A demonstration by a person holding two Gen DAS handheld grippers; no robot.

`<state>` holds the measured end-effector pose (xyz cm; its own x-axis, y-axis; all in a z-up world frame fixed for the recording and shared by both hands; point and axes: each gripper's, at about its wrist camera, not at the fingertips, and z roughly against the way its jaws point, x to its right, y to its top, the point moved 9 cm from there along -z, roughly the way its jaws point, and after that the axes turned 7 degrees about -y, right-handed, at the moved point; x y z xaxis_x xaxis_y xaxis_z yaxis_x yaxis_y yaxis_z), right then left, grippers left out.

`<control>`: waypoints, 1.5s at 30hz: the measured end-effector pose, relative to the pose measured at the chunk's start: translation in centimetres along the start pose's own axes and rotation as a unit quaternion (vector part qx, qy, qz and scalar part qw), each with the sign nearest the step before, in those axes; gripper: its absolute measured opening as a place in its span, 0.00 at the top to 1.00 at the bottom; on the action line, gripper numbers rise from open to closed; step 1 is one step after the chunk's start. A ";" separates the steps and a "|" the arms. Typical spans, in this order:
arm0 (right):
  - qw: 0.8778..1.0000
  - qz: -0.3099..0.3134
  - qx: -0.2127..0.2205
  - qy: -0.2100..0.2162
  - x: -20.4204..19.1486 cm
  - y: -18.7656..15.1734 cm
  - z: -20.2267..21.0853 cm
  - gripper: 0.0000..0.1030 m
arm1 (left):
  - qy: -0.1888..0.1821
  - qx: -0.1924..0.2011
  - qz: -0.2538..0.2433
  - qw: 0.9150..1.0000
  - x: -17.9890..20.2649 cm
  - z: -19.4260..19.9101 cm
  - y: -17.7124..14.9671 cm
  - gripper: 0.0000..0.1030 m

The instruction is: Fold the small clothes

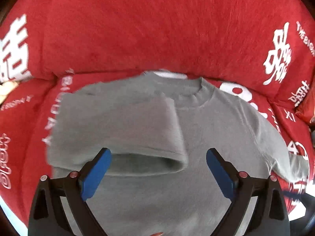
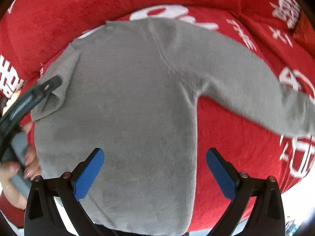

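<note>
A small grey fuzzy sweater point(image 1: 206, 129) lies flat on a red sofa cover, collar away from me. Its left sleeve point(image 1: 126, 125) is folded across the chest, cuff opening just ahead of my left gripper point(image 1: 158, 169), which is open and empty above the body. In the right wrist view the sweater point(image 2: 128, 108) fills the middle and its right sleeve point(image 2: 246, 82) stretches out to the right. My right gripper point(image 2: 154, 169) is open and empty over the lower body. The left gripper's finger point(image 2: 35, 96) shows at the left edge by the folded sleeve.
The red sofa cover point(image 1: 157, 29) with white characters rises as a backrest behind the sweater. A seat cushion seam runs at the right point(image 2: 261, 31). A hand point(image 2: 13, 171) holds the left gripper's handle at the left edge.
</note>
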<state>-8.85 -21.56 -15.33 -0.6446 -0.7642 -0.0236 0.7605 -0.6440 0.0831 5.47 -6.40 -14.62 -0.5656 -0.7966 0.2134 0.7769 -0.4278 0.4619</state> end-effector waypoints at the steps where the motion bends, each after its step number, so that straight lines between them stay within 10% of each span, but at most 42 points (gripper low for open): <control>1: 1.000 0.014 0.010 0.000 -0.8 0.7 0.3 0.00 | 0.005 0.006 -0.001 1.000 -0.6 0.8 0.0 0.05; 7: 0.981 0.172 0.086 0.015 -11.2 5.2 1.9 0.00 | 0.096 0.010 0.048 0.994 -11.1 4.3 -1.6 0.05; 14: 0.910 0.389 0.127 -0.065 -22.4 5.5 -2.2 0.03 | 0.138 -0.041 0.071 0.987 -17.7 1.3 -5.1 0.05; 17: 0.896 0.411 0.127 -0.109 -23.4 6.5 -5.0 0.18 | 0.145 -0.046 0.063 0.986 -17.9 -0.4 -4.9 0.05; 18: 0.900 0.407 0.113 -0.111 -23.4 6.9 -6.0 0.40 | 0.144 -0.046 0.066 0.986 -18.1 -0.8 -4.9 0.05; 19: 0.907 0.395 0.107 -0.097 -23.3 7.2 -6.1 0.66 | 0.142 -0.045 0.072 0.986 -18.2 -1.1 -4.8 0.05; 23: 0.970 0.213 0.118 0.028 -19.3 10.1 -3.0 0.78 | 0.136 -0.041 0.099 0.985 -18.8 -1.5 -4.4 0.05; 26: 0.988 0.039 0.115 0.092 -12.6 11.2 -1.9 0.79 | 0.140 -0.046 0.094 0.985 -18.8 -1.6 -4.4 0.05; 33: 0.951 -0.207 0.022 0.228 -2.0 7.8 -7.0 0.78 | 0.130 -0.065 0.102 0.984 -18.7 -1.1 -4.8 0.05; 36: 0.944 -0.216 0.029 0.249 -1.7 7.8 -6.2 0.49 | 0.122 -0.069 0.109 0.984 -18.7 0.0 -4.9 0.05; 39: 0.943 -0.223 0.031 0.246 -1.6 8.6 -5.9 0.43 | 0.115 -0.065 0.111 0.985 -18.3 1.1 -4.2 0.05; 42: 0.936 -0.254 0.017 0.244 -0.5 8.6 -6.2 0.81 | 0.108 -0.048 0.103 0.988 -17.0 2.0 -2.5 0.05; 45: 0.946 -0.255 0.011 0.202 1.4 7.7 -6.8 0.85 | 0.103 -0.048 0.081 0.990 -14.9 1.2 -1.3 0.05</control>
<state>-3.39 -27.79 -21.46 -0.8407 -0.3087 -0.4449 0.3541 -0.9350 -0.0203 12.52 6.51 -17.35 -0.3699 -0.9243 0.0939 0.8813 -0.3170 0.3505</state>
